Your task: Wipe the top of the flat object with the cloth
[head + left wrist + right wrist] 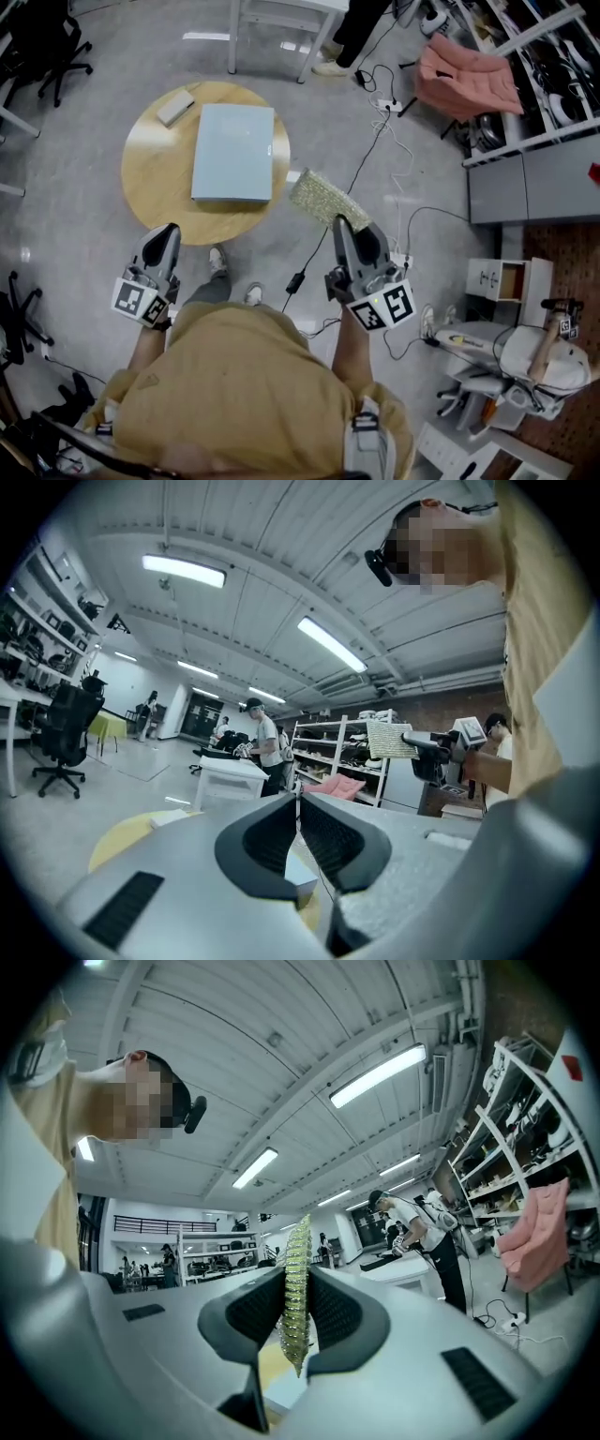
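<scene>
The person's tan shirt (234,375) fills the foreground. The right tool (342,225) pinches a speckled yellow-green cloth (322,195); the left tool (169,231) is closed, empty. The pale blue flat panel (233,152) lies on the round wooden worktop (150,183). The cloth should land flat, with even pressure.
</scene>
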A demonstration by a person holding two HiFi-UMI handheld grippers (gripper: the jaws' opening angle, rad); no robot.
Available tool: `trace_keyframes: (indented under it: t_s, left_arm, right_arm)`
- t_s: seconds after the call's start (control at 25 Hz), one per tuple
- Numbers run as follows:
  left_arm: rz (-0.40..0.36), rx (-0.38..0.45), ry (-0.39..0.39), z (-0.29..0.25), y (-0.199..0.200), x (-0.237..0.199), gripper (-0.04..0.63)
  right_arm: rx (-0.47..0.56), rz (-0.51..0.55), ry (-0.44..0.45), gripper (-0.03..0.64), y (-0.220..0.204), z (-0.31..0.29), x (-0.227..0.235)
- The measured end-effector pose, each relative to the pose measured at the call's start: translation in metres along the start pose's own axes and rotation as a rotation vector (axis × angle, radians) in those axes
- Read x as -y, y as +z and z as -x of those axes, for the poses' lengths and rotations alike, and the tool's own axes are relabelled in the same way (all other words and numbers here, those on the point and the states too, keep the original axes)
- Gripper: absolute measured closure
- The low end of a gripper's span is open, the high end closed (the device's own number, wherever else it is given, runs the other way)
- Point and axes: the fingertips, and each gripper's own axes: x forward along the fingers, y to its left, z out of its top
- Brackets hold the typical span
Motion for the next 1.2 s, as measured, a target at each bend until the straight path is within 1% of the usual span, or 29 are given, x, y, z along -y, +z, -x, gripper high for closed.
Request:
trace_keyframes:
  t_s: [0.28,0.4,0.56,0.72,0.92,1.08,1.2]
  left_arm:
    - [0.035,0.001,0.0,-0.018,0.01,-0.07,0.58]
    - [0.04,0.002,-0.016,-0.031,0.016,-0.096,0.58]
    - [0.048,0.005,-0.047,-0.042,0.024,-0.12,0.58]
    - [0.04,-0.006,-0.077,-0.05,0.028,-0.139,0.58]
    - [0.036,0.002,-0.067,-0.063,0.03,-0.16,0.58]
    - [0.029,0.002,-0.044,-0.082,0.035,-0.161,0.58]
    - [0.008,0.006,-0.02,-0.102,0.041,-0.155,0.58]
  right_arm:
    - [-0.018,0.026,-0.011,0.555,0.0,-0.066,-0.009]
    - [-0.012,0.038,-0.021,0.555,0.001,-0.093,-0.011]
    - [-0.012,0.042,-0.044,0.554,0.0,-0.119,-0.015]
    - [-0.006,0.051,-0.054,0.555,0.001,-0.138,-0.022]
    - [0.002,0.056,-0.075,0.555,0.003,-0.149,-0.018]
    - [0.01,0.045,-0.065,0.555,0.01,-0.153,0.002]
    - [0.009,0.022,-0.033,0.555,0.013,-0.163,0.027]
